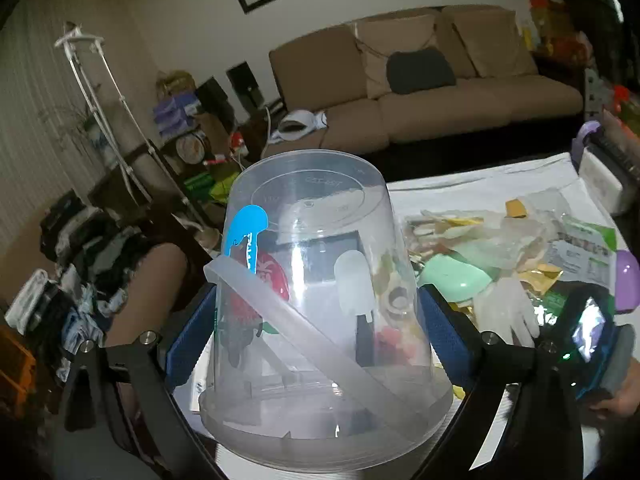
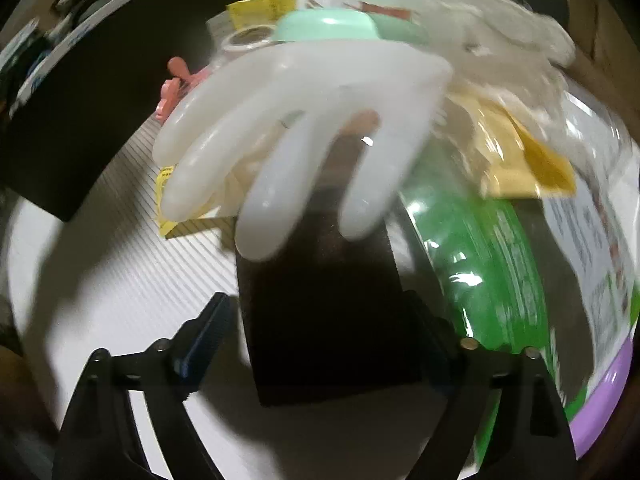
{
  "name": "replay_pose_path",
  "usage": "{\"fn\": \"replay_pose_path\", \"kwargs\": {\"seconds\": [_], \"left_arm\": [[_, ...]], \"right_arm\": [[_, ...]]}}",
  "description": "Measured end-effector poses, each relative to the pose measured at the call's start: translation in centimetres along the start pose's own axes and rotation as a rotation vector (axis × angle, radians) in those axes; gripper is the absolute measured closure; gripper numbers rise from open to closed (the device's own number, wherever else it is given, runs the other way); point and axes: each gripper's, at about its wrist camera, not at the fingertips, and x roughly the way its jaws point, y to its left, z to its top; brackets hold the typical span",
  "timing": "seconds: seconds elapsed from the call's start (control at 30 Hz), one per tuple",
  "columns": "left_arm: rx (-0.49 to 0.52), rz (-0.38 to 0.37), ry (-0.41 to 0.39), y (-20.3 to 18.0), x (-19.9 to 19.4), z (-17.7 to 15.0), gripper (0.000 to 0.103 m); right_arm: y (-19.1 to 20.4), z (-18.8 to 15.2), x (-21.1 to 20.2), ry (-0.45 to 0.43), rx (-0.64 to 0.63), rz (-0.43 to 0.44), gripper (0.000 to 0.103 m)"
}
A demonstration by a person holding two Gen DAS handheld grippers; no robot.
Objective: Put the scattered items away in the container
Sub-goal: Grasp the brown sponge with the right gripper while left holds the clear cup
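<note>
Bucket (image 1: 320, 280) tilted, base pointing away, clamped in left claw (image 1: 320, 344)

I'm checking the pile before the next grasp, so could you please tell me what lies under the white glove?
In the right wrist view, the white glove drapes over a black block and partly over a mint-green case. Whatever lies under its palm is hidden.

The left gripper (image 1: 316, 320) has its blue-padded jaws pressed against both sides of a clear plastic bucket (image 1: 320, 288). The right gripper (image 2: 320, 340) has its jaws spread wide around a black flat block (image 2: 328, 320), one pad clear of it.
</note>
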Motion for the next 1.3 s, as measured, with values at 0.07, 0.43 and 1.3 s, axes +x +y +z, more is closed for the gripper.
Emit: {"fn": "replay_pose_path", "kwargs": {"seconds": [0.07,0.43,1.3], "left_arm": [[-0.013,-0.023,-0.01,0.3,-0.3,0.0,0.006],[-0.01,0.066,-0.079,0.0,-3.0,0.3,0.006],[-0.341,-0.224,-0.118,14.7,-4.1,-1.9,0.006]], "right_arm": [[-1.1,-0.3,-0.5,0.027,0.076,0.049,0.028],[-6.7,-5.2,-13.0,-0.175,0.341,0.111,0.028],[9.1,7.3,-28.2,-0.678,0.153,-0.064,0.028]]}}
